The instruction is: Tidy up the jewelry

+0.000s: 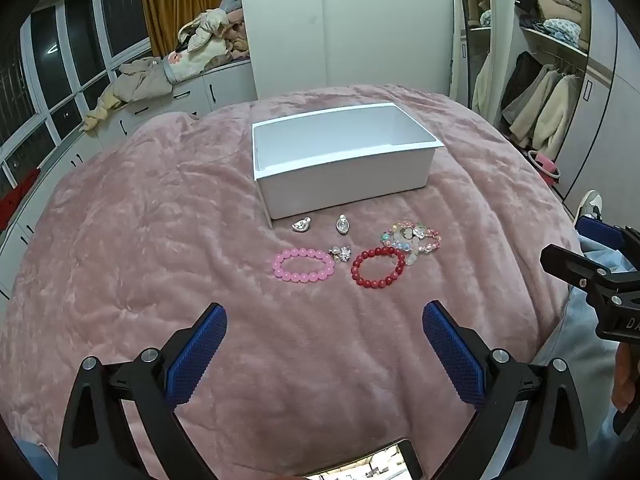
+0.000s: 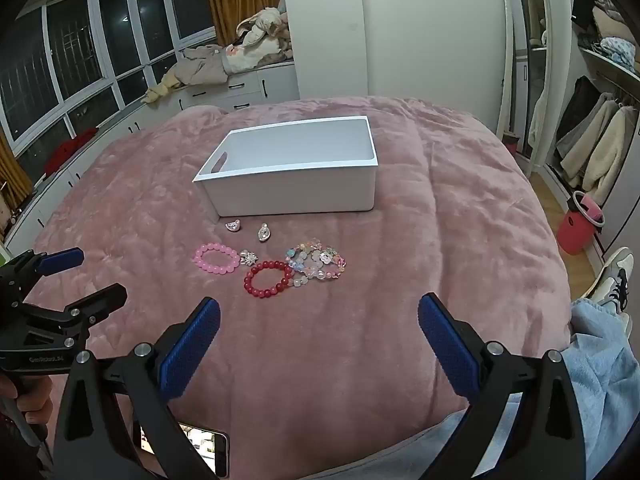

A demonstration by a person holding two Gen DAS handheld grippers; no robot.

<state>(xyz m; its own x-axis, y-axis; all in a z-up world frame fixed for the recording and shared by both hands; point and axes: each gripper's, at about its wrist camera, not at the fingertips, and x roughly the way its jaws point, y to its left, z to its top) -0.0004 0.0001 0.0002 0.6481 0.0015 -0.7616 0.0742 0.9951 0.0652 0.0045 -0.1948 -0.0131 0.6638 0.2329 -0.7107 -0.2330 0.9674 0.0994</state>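
A white box (image 1: 344, 188) (image 2: 296, 196) stands open on a pink blanket. In front of it lie a pink bead bracelet (image 1: 303, 266) (image 2: 216, 258), a red bead bracelet (image 1: 378, 267) (image 2: 269, 279), a pile of multicoloured bracelets (image 1: 412, 238) (image 2: 318, 262), two silver charms (image 1: 303, 225) (image 1: 342, 224) (image 2: 233, 226) (image 2: 264, 233) and a crystal flower brooch (image 1: 341, 254) (image 2: 248, 258). My left gripper (image 1: 324, 316) is open and empty, short of the jewelry. My right gripper (image 2: 319, 312) is open and empty, also short of it.
The pink blanket (image 1: 160, 240) covers a bed. A phone (image 2: 200, 452) lies near the front edge. A wardrobe with coats (image 1: 552, 112) and a red bucket (image 2: 576, 228) stand to the right. Low cabinets with clothes (image 1: 168, 76) run under the windows at left.
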